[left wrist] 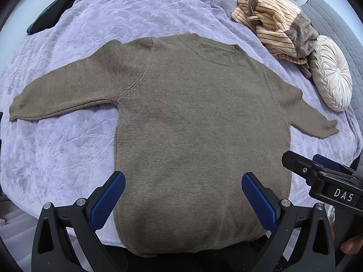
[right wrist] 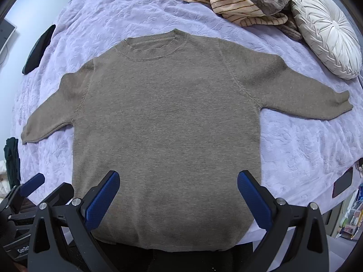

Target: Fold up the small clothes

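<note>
A brown knit sweater lies flat on the lavender bedspread, collar far, both sleeves spread out to the sides; its hem hangs over the near bed edge. It also shows in the right wrist view. My left gripper is open and empty, hovering above the sweater's lower part. My right gripper is open and empty, above the same lower part. The right gripper also shows at the right edge of the left wrist view; the left gripper shows at the lower left of the right wrist view.
A striped peach and brown garment lies crumpled at the far right, next to a round white cushion. A dark folded item lies at the far left. A dark flat object lies at the bed's right edge.
</note>
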A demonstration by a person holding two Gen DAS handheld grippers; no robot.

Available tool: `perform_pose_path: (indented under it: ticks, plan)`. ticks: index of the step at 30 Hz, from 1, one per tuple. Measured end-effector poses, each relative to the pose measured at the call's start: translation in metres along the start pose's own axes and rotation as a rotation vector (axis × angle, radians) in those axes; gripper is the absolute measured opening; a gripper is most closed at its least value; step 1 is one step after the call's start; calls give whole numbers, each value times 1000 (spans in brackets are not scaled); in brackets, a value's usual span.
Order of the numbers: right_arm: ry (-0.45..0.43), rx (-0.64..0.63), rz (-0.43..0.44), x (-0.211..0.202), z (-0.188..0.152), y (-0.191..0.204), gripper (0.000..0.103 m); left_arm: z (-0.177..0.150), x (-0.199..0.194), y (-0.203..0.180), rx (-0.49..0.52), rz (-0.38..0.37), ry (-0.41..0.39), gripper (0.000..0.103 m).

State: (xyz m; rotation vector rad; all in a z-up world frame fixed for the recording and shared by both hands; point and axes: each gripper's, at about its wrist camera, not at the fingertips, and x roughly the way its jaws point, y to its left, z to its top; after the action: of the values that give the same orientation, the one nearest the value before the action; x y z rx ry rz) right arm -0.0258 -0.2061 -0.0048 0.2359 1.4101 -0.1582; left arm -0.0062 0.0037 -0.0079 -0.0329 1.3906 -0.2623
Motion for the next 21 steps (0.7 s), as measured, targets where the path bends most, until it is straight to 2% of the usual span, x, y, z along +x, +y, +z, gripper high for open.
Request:
perform_pose_path:
  ticks: [8,15,17,21]
  plan:
    - [-2,33,-13,3,3,25,103,8,5,22,32,-39,9,103]
    - [-2,29,-11,7,6,58,103,21,14,59,1,-102,-11,103]
    - [2,27,-3,9,9,68,103,26,18,79,-36,-119,-27,103]
    - [4,-30,3,14,15,96,103,39,24,143,-184,-165,-77,103]
